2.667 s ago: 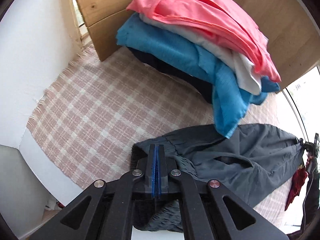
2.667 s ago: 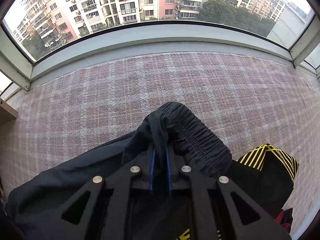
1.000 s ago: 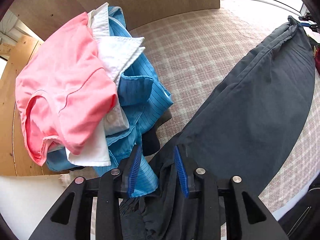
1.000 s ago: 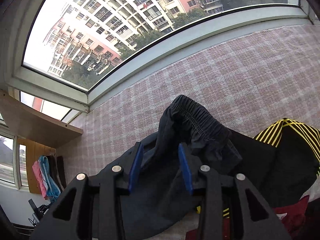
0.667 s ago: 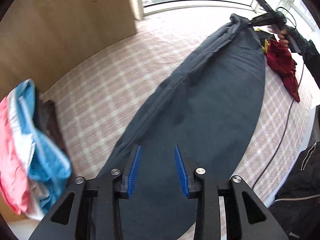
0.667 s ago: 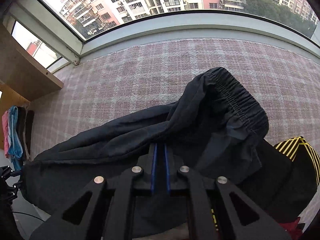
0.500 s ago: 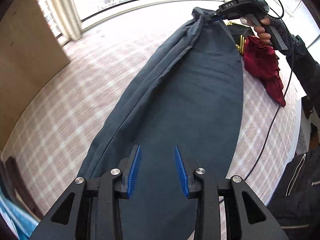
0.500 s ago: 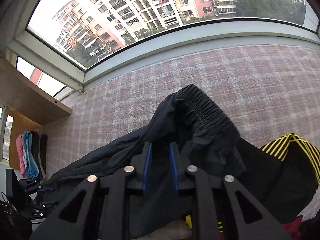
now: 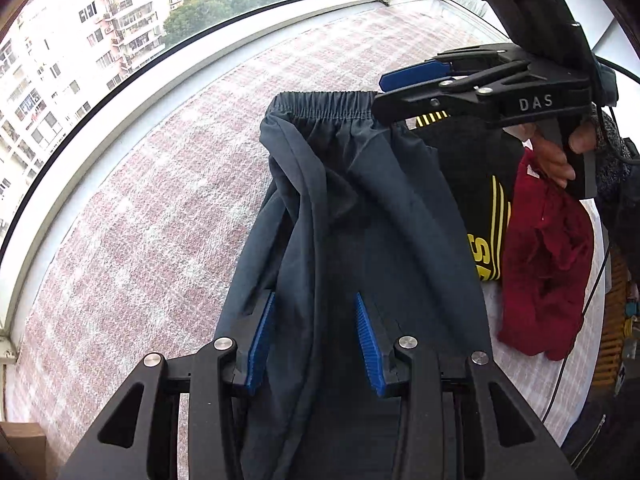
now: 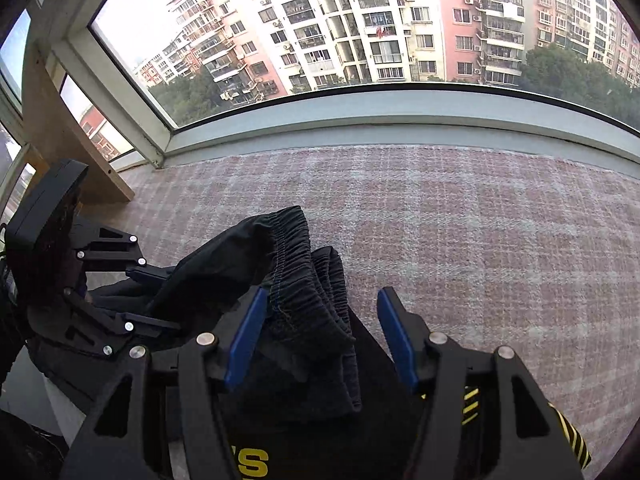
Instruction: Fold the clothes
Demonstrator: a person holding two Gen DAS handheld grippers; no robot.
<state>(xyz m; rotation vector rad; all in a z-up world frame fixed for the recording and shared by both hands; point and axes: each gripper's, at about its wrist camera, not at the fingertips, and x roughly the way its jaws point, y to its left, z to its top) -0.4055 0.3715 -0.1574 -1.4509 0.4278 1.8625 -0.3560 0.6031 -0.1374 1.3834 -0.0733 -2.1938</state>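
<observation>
While both tools are standing wide open with nothing pinched, the trousers (image 9: 360,216) are lying loose on the counter (image 9: 160,200), and that is where I am seeing the trouble. The left tool (image 9: 316,340) is straddling a raised ridge of cloth partway down the legs; the right tool (image 10: 320,332) is hanging over the bunched waistband (image 10: 304,276), jaws spread on either side of it. If either one is closing on only the top layer, the layers are likely going to slide apart and any fold is coming out crooked. The slack ridge could also be dragging a crease along with it. The right tool is sitting close above the striped garment (image 9: 488,208) and the red garment (image 9: 548,256), so a careless bite could be catching those too.

The trousers are running long from the left tool toward the right one, waistband pointing at the window (image 10: 360,40), legs trailing back under the left tool.
</observation>
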